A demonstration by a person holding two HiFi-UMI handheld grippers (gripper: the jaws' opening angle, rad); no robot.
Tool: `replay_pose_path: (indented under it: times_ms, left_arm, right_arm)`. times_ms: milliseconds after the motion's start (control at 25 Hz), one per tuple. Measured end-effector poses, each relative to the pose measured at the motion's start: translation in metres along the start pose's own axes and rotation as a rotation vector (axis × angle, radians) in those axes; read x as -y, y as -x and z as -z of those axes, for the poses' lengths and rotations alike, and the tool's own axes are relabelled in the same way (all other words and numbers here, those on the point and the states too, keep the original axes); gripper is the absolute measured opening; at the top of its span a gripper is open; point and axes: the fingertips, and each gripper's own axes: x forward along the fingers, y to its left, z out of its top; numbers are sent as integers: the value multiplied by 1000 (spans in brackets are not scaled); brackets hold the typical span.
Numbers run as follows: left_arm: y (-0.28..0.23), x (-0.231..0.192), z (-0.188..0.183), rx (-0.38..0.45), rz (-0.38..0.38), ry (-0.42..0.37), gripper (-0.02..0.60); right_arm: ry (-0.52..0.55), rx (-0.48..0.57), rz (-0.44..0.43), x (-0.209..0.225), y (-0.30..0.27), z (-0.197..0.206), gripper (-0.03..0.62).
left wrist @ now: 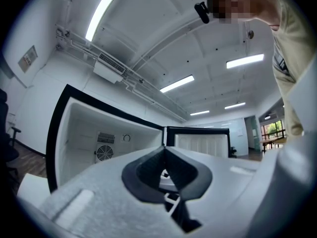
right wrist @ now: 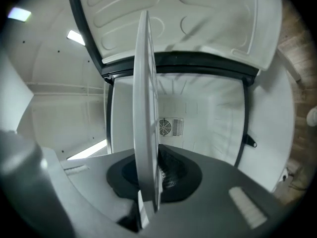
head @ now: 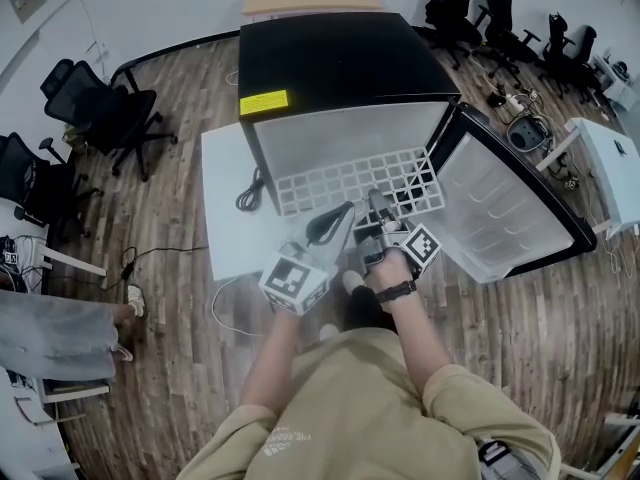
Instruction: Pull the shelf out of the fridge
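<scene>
The black fridge [head: 340, 63] stands with its door [head: 505, 208] swung open to the right. The white wire shelf [head: 355, 180] sticks out of the white cavity toward me, most of its grid showing. My right gripper [head: 377, 203] is shut on the shelf's front edge. In the right gripper view the shelf [right wrist: 147, 108] runs edge-on between the dark pads, with the fridge's back wall and fan [right wrist: 171, 127] beyond. My left gripper [head: 338, 218] sits just left of it at the same edge. Its jaws [left wrist: 165, 150] meet at the tips, and no shelf shows between them.
A white board [head: 228, 208] lies on the wood floor left of the fridge, with a black cable [head: 250, 190] on it. Office chairs [head: 110, 113] stand at the left and back right. A person's legs [head: 60, 333] are at the far left. A white table [head: 610, 168] stands right.
</scene>
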Motion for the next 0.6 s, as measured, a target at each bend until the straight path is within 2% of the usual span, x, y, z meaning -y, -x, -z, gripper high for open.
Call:
replay_pose_path:
  times_ms: [200, 600]
  left_arm:
    - [5, 7, -1, 7, 1, 18, -3]
    - [11, -6, -2, 11, -59, 37, -3]
  right_arm:
    - [167, -33, 37, 3, 36, -8, 29]
    - [760, -40, 42, -69, 54, -19, 29]
